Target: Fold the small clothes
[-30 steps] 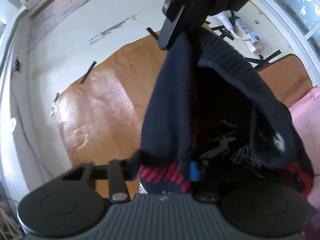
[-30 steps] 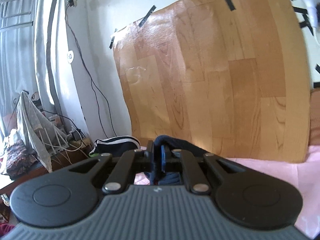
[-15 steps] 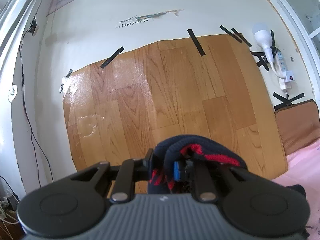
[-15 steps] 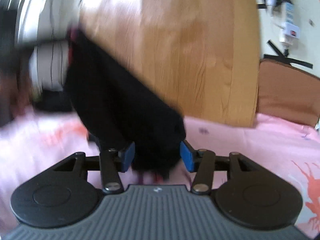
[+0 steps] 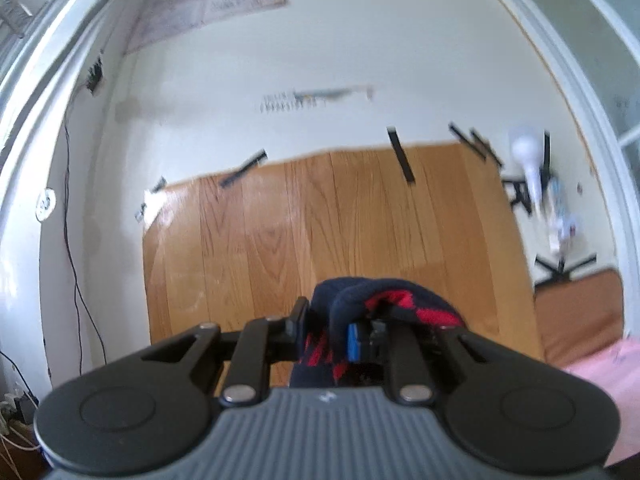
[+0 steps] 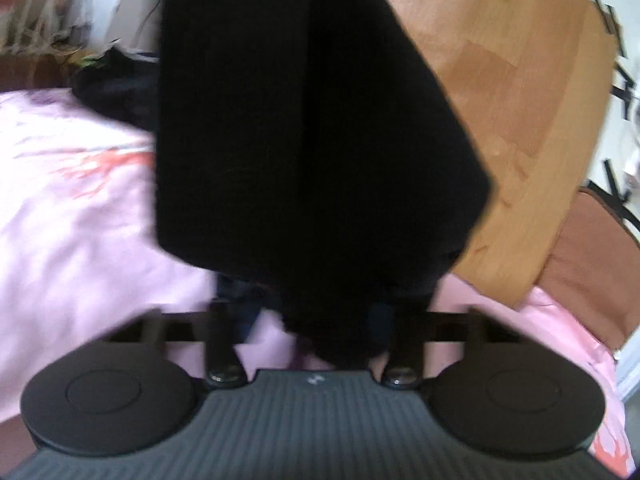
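A dark navy knitted garment with a red pattern (image 5: pixel 360 304) is bunched between the fingers of my left gripper (image 5: pixel 340 332), which is shut on it and raised toward the wall. In the right wrist view the same dark garment (image 6: pixel 304 120) hangs down in front of the camera and reaches between the spread fingers of my right gripper (image 6: pixel 308 320), which is open. The garment hides most of that view and the image is blurred.
A pink bedsheet with a red print (image 6: pixel 72 200) lies below. A wood-pattern board (image 5: pixel 320 240) is taped to the white wall. A dark pile of clothes (image 6: pixel 116 84) sits at the bed's far left. A brown cushion (image 6: pixel 592 264) is at the right.
My right gripper let go of the garment's edge and opened wide; the garment now hangs in front of it. My left gripper kept its hold and tilted up toward the wall.
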`<state>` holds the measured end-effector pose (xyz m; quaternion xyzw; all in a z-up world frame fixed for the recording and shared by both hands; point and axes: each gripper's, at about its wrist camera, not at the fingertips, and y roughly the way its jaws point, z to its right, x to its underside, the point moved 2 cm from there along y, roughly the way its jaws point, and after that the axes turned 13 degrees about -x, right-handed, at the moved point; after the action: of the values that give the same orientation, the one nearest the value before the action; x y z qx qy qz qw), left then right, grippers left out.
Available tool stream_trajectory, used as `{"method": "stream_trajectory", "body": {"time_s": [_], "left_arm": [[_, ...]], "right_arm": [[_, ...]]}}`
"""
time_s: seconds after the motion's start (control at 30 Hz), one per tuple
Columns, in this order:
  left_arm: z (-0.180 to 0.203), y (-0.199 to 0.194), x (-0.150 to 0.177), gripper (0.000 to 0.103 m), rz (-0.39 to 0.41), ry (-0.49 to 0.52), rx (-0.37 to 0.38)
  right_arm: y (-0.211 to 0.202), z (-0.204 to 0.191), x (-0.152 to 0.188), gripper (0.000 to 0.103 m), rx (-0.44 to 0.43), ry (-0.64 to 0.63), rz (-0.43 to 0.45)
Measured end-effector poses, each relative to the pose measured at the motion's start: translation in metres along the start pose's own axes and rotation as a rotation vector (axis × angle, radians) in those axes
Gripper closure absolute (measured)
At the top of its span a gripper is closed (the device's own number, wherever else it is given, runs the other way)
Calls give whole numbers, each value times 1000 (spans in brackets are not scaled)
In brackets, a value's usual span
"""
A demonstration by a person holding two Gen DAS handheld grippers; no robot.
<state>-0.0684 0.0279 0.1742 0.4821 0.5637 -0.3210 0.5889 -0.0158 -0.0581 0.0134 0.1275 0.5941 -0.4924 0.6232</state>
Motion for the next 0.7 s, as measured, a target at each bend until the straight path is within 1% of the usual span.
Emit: {"method": "stream_trajectory", "body": {"time_s": [0.07,0.13,0.27,0.37,0.43,0.53,0.67,0.7], "left_arm": [[-5,-8,-10,86,31,-13,3],[-11,-16,-20,87,66,-27,0],[-23,-30,-44,87,123,-84,-4],[-32,-43,-66,88,182,-128,-5],[-38,-52,-81,88,226,-152,-4],[-46,-63,-108,88,291,-180,6],[-60,-64,-148,88,332,-215,37],[-64,-62,-155,88,342,-218,36]], "right_arm": [[-17,14,-8,95,38,62,70],[-41,26,-19,95,109,80,153],[-107,56,-54,95,238,115,347],[-153,78,-86,95,292,132,494],[-176,88,-106,96,326,113,572],[-207,96,-135,95,353,67,654],[-245,105,-177,95,363,24,737],[-247,107,-185,95,366,10,745]]}}
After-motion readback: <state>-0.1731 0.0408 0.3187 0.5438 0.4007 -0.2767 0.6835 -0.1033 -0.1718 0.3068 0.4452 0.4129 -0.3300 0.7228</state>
